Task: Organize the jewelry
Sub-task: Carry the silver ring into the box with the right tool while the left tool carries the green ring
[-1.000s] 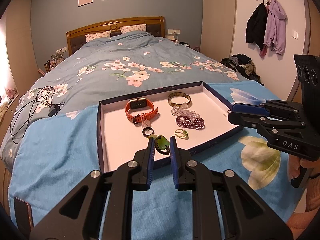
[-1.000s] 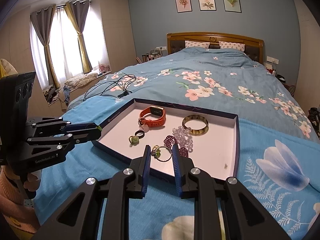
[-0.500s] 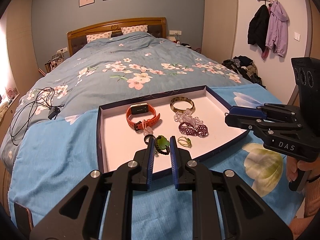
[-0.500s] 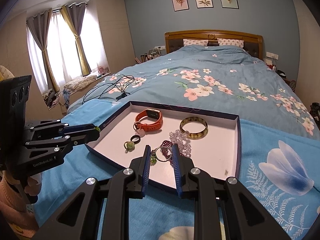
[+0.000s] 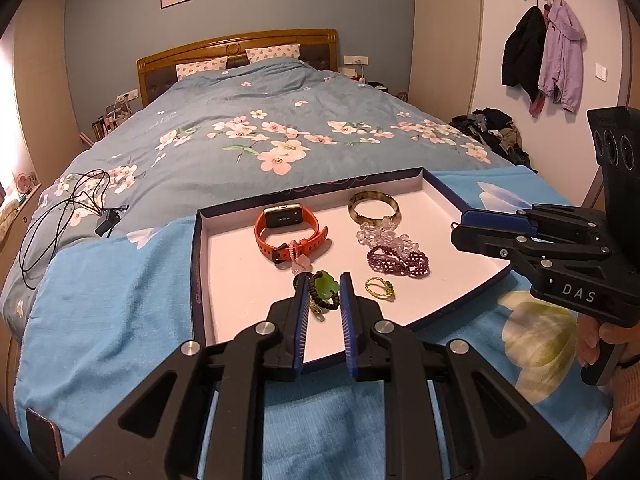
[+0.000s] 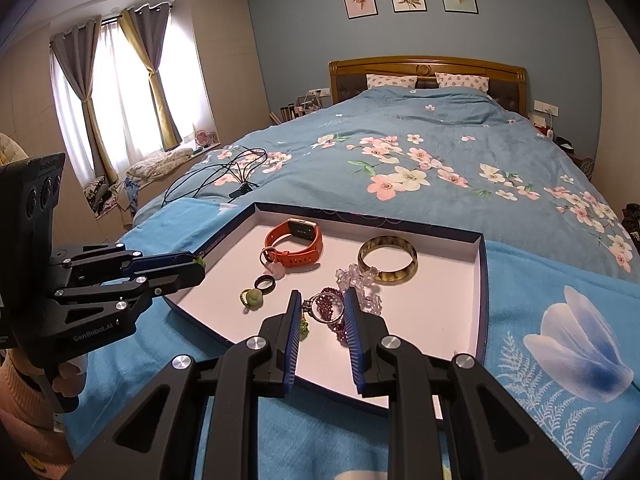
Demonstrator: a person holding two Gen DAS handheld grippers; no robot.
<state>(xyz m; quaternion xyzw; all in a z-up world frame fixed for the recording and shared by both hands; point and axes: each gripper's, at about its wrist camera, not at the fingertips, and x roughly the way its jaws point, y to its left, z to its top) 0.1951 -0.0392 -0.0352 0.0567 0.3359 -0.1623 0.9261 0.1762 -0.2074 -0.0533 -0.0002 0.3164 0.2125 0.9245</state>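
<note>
Bedroom, floral-quilted bed [image 5: 248,128]: shallow box tray [image 5: 202,248] on blue blanket holds orange smartwatch [image 5: 288,230], horn-coloured bangle [image 5: 374,208], clear and purple bead bracelets [image 5: 398,258], rings. Left gripper [image 5: 324,294] and right gripper [image 6: 322,312] hover above it, fingers narrow, holding nothing.

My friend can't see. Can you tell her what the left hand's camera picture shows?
A shallow navy-edged box lid lies on a blue floral bedspread, holding an orange smartwatch, a mottled brown bangle, clear and purple bead bracelets and a gold ring. Two black grippers with blue fingers hover near.
</note>
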